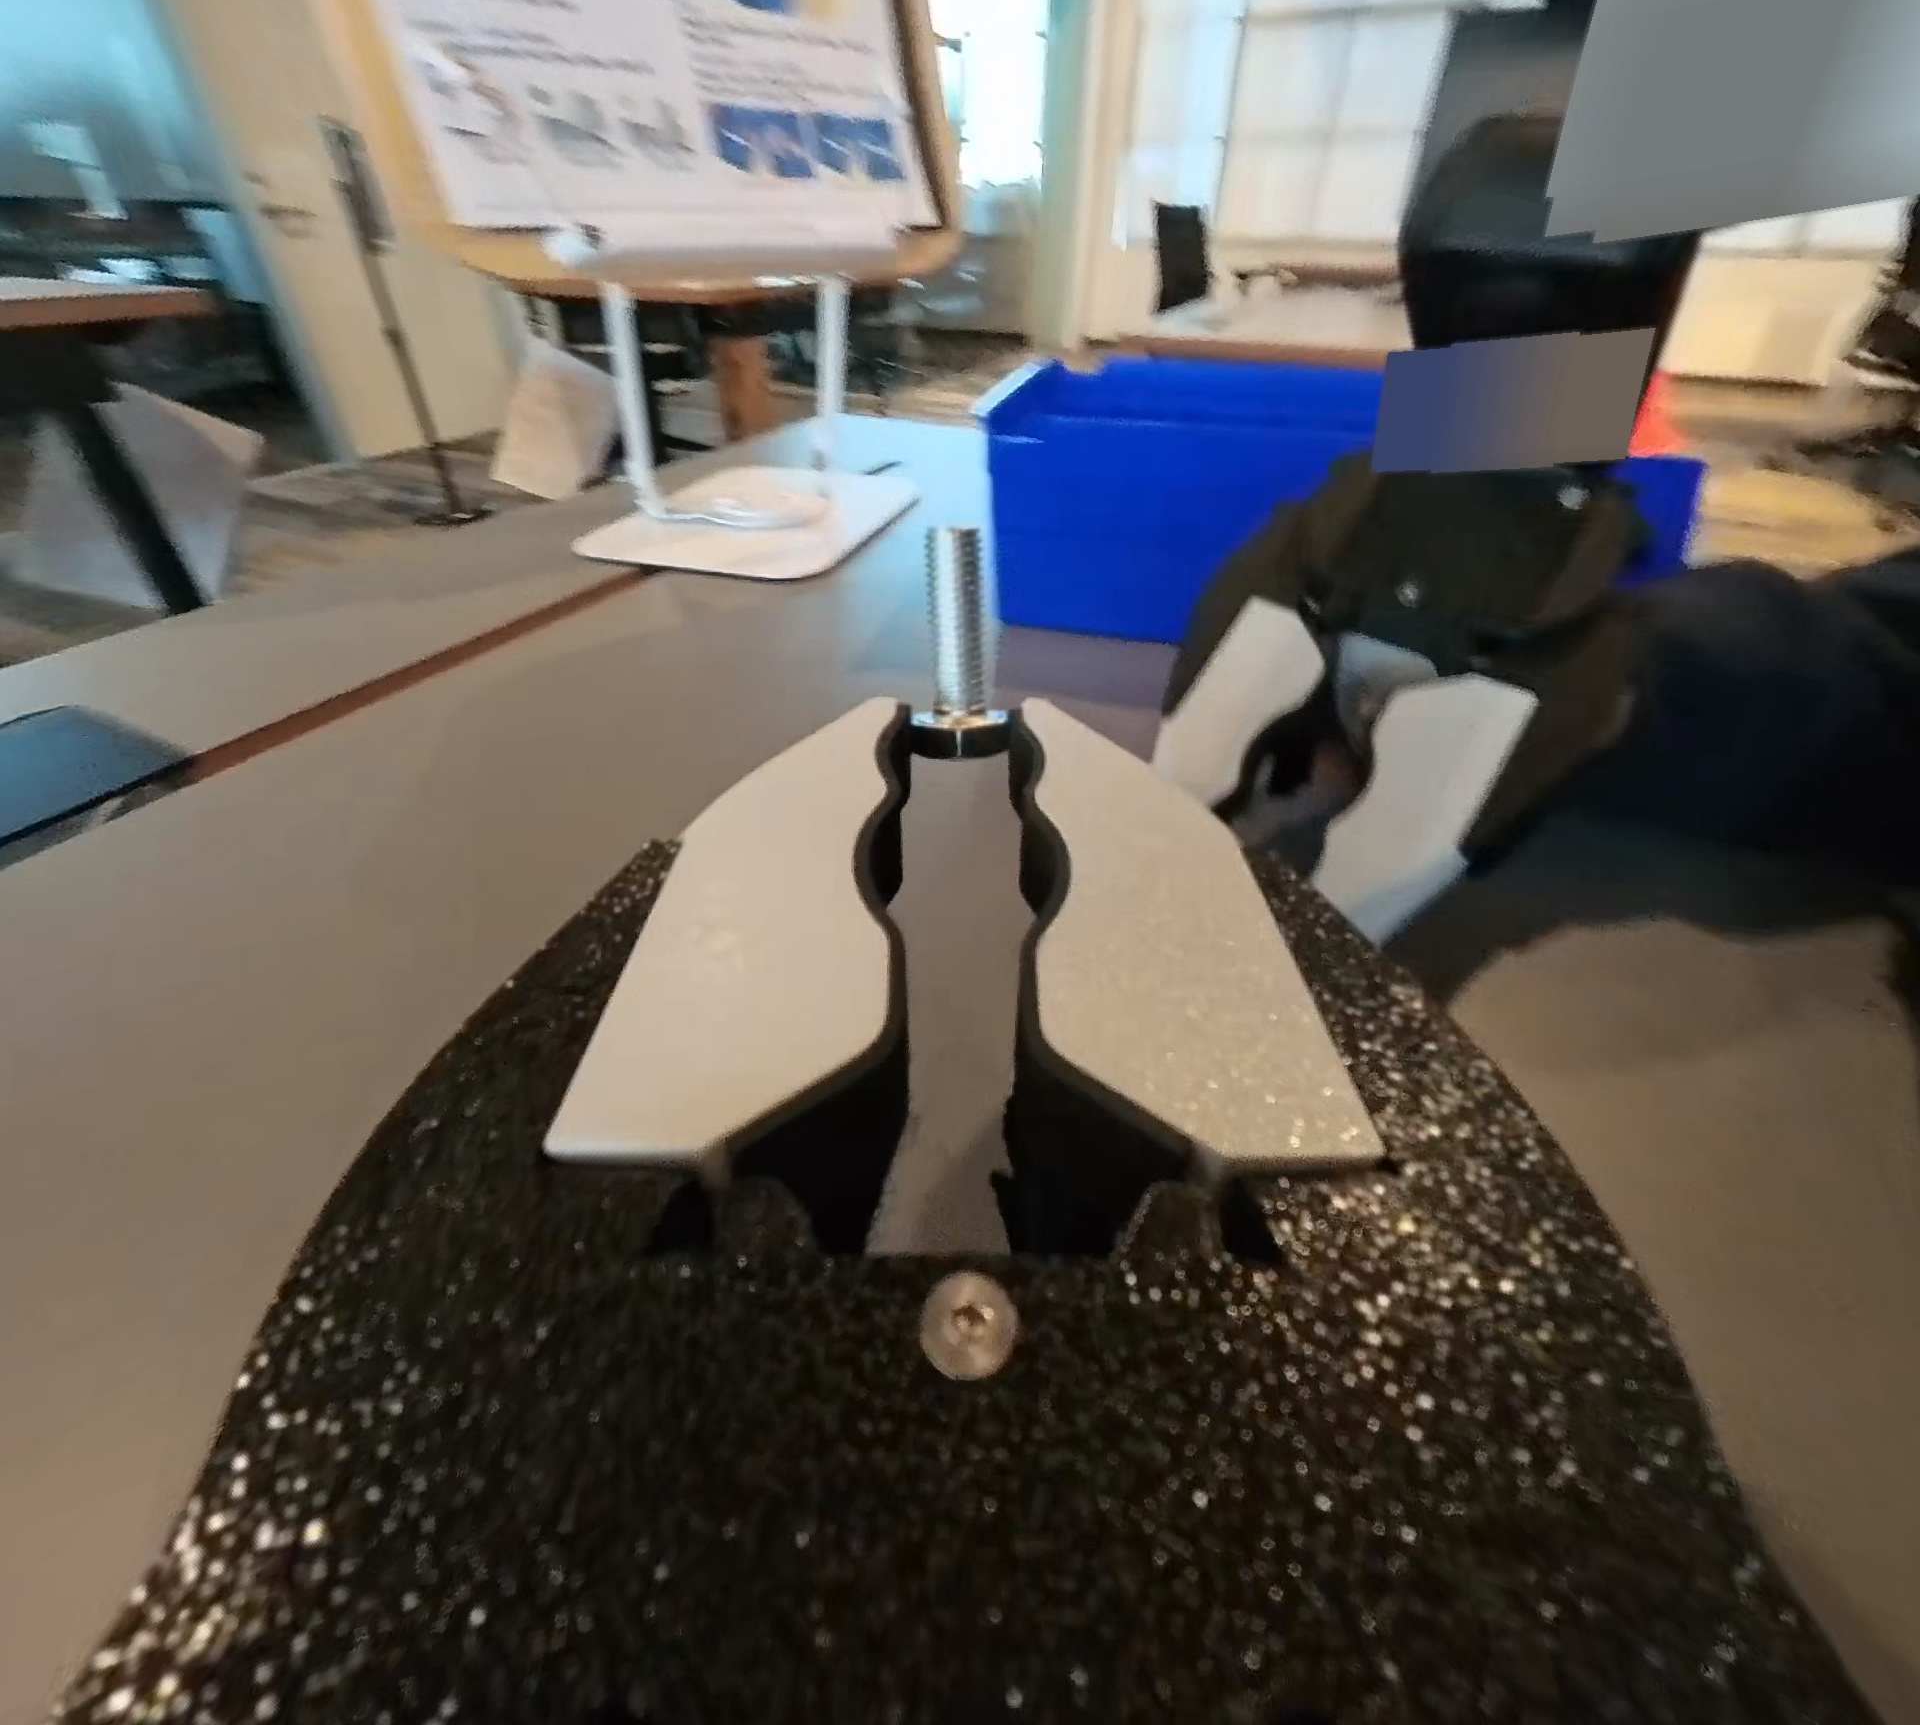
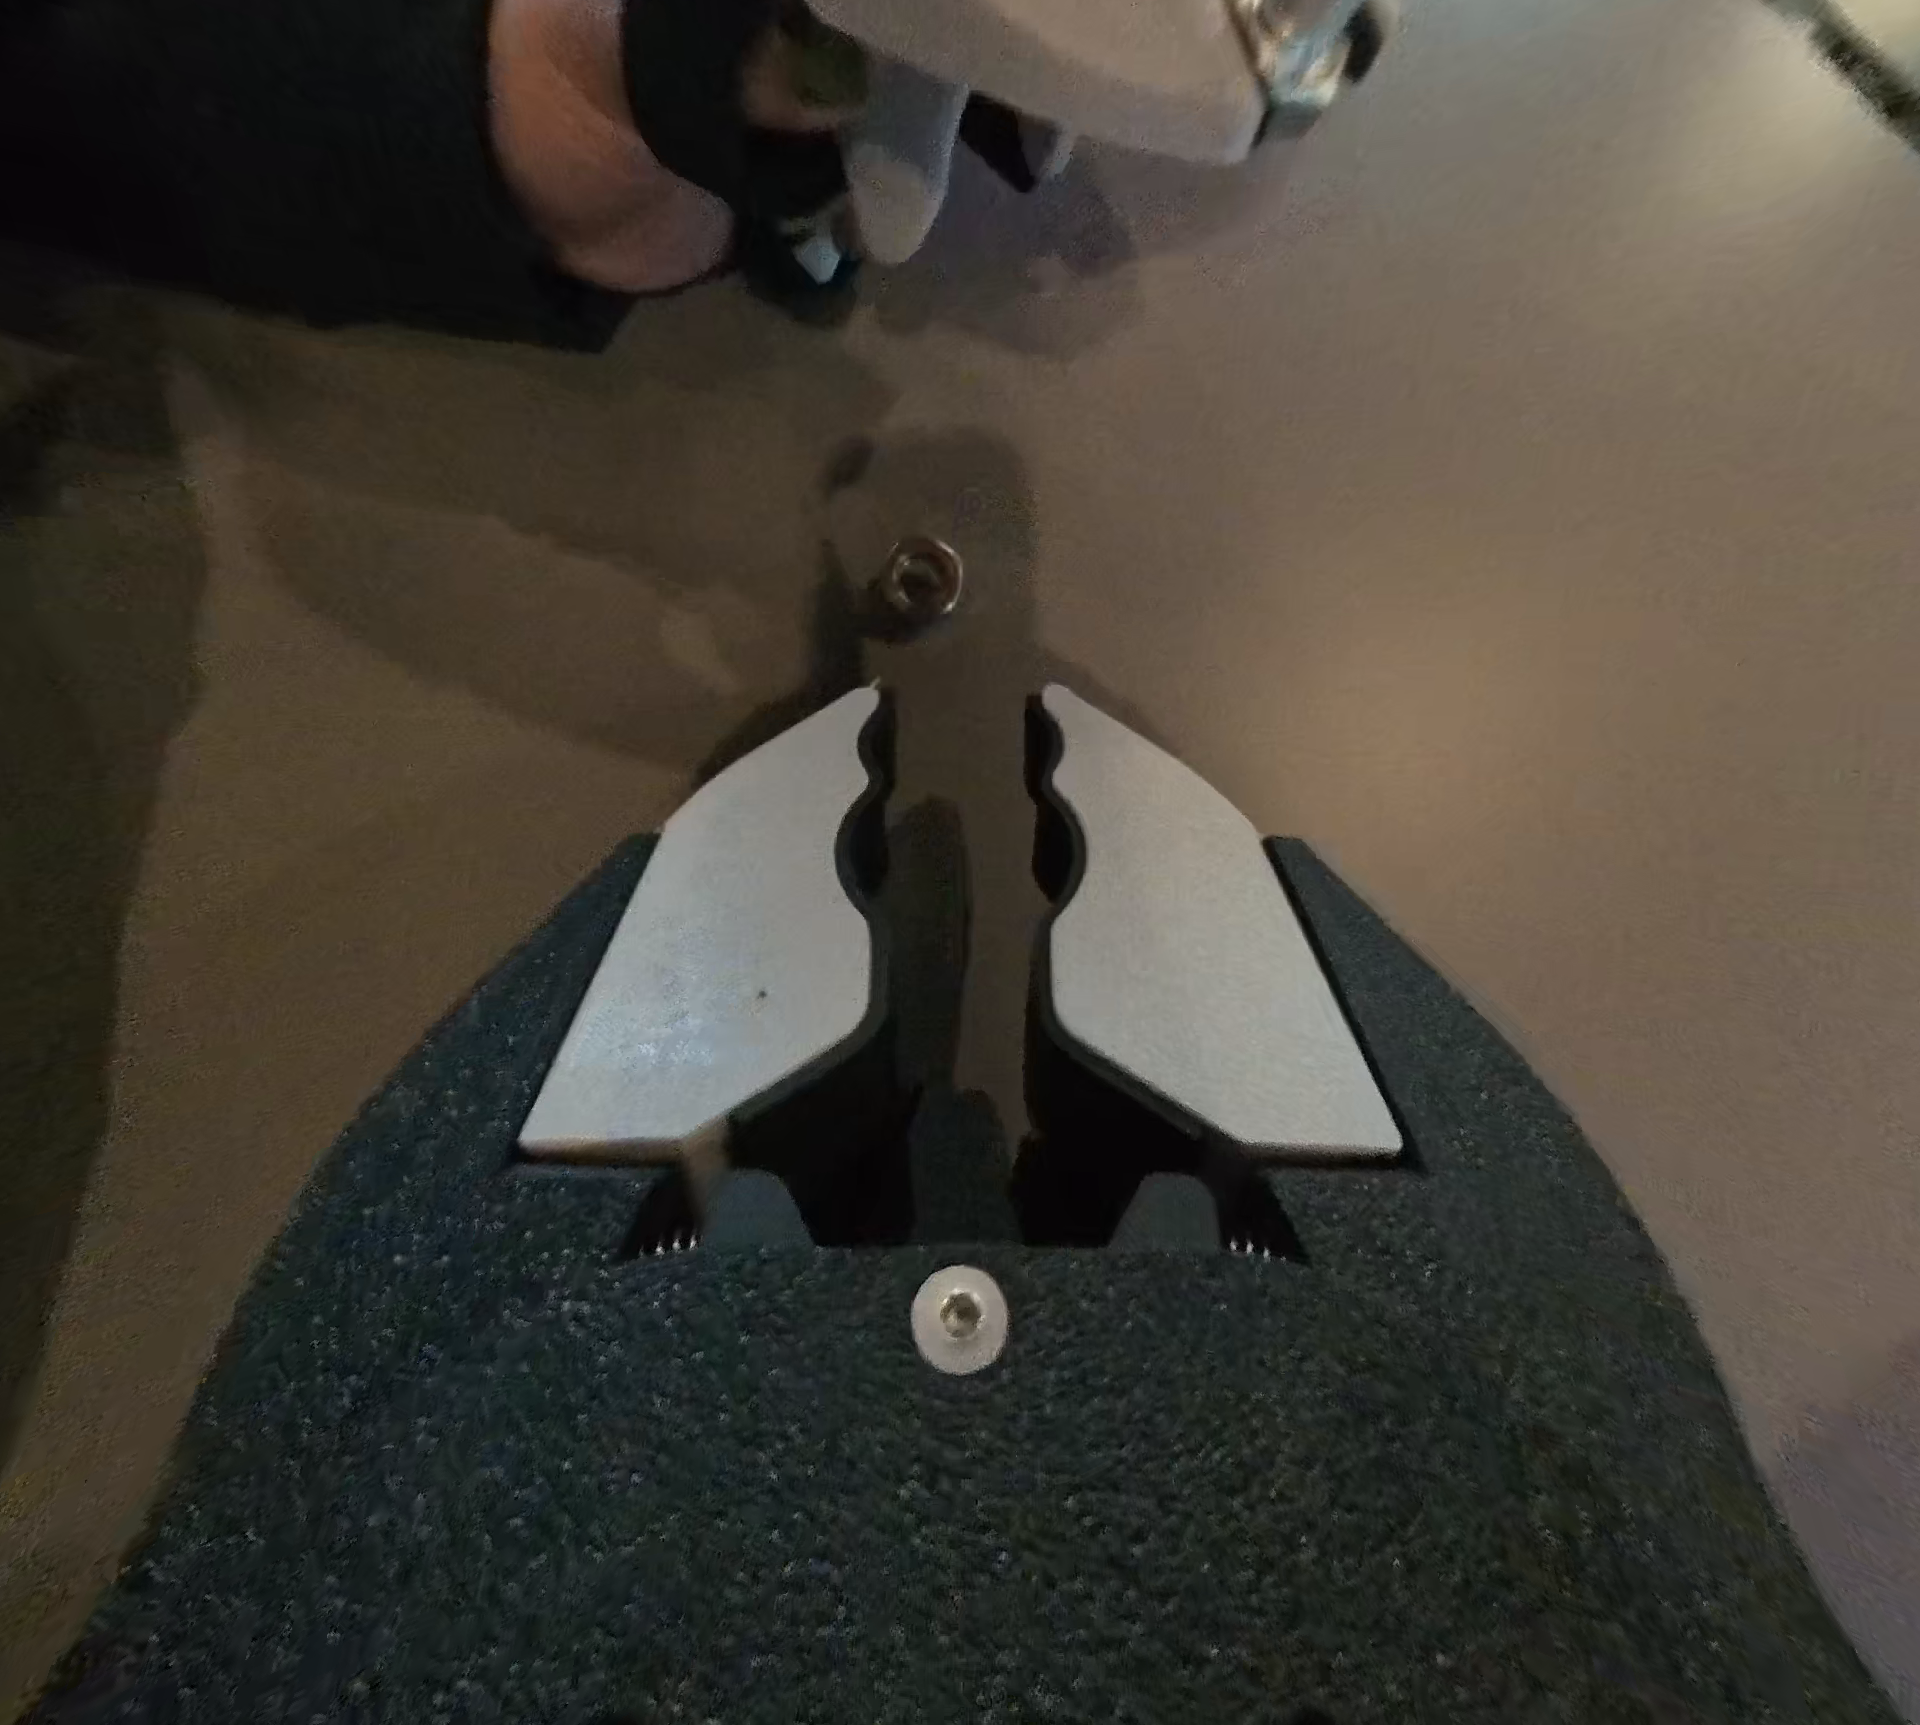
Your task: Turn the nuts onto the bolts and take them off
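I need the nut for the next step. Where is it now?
In the right wrist view, the nut lies flat on the grey table, just ahead of the open right gripper, apart from the bolt the left gripper holds.

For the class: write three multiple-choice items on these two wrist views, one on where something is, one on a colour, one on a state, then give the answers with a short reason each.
1. Where is the nut?
A. On the table ahead of the right gripper
B. Threaded on the bolt
C. Inside the bin

2. What colour is the bin behind the bolt?
A. Red
B. Blue
C. Green

3. What state is the left gripper in?
A. Open and empty
B. Shut on the nut
C. Shut on the bolt's head

Answers:
1. A, the nut lies flat on the table beyond the open fingertips.
2. B, the left wrist view shows its blue walls.
3. C, the tips clamp the head with the threaded shaft upright.
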Demonstrator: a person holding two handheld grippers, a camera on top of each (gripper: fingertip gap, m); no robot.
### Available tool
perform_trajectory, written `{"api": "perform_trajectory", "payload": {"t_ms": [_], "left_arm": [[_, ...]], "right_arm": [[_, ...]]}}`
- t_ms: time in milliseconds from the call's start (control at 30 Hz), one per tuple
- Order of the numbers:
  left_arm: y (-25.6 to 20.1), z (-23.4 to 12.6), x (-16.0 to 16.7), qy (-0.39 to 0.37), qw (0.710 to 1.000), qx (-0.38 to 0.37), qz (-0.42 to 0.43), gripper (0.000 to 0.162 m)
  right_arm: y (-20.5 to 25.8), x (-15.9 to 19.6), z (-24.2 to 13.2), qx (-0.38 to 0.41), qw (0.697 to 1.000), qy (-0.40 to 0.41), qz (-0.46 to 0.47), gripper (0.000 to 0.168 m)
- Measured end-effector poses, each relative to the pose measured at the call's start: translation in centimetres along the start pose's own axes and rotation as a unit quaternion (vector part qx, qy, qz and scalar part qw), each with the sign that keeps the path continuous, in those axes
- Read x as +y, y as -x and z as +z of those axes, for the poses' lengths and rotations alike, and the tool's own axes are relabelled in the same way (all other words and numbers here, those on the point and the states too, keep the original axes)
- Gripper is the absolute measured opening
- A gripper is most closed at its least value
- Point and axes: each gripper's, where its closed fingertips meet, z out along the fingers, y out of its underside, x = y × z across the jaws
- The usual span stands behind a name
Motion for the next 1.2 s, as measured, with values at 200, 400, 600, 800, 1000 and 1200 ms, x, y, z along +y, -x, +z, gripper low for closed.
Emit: {"api": "perform_trajectory", "payload": {"t_ms": [200, 400, 600, 800, 1000, 1200], "left_arm": [[0.1, -0.5, -0.2, -0.006, 1.000, -0.013, 0.009, 0.017], [-0.1, -0.5, -0.1, -0.004, 1.000, -0.008, 0.010, 0.017], [0.6, -1.0, -0.5, -0.017, 0.999, -0.028, 0.004, 0.017], [0.7, -1.3, -0.6, -0.018, 0.999, -0.031, 0.008, 0.017], [0.4, -1.1, -0.4, -0.013, 1.000, -0.025, 0.014, 0.017], [-1.1, -0.8, -0.5, -0.008, 1.000, 0.023, 0.004, 0.017]], "right_arm": [[1.1, -0.1, 2.4, -0.020, 0.996, 0.079, 0.029, 0.028], [2.6, -0.2, 3.4, -0.019, 0.992, 0.125, -0.015, 0.011], [2.9, -1.2, 3.5, -0.020, 0.994, 0.105, -0.010, 0.023], [3.5, -1.7, 4.4, -0.036, 0.994, 0.103, -0.003, 0.023], [3.5, -1.5, 4.9, -0.032, 0.993, 0.113, -0.010, 0.019], [0.8, -3.3, -1.0, 0.037, 0.997, 0.060, -0.009, 0.018]]}}
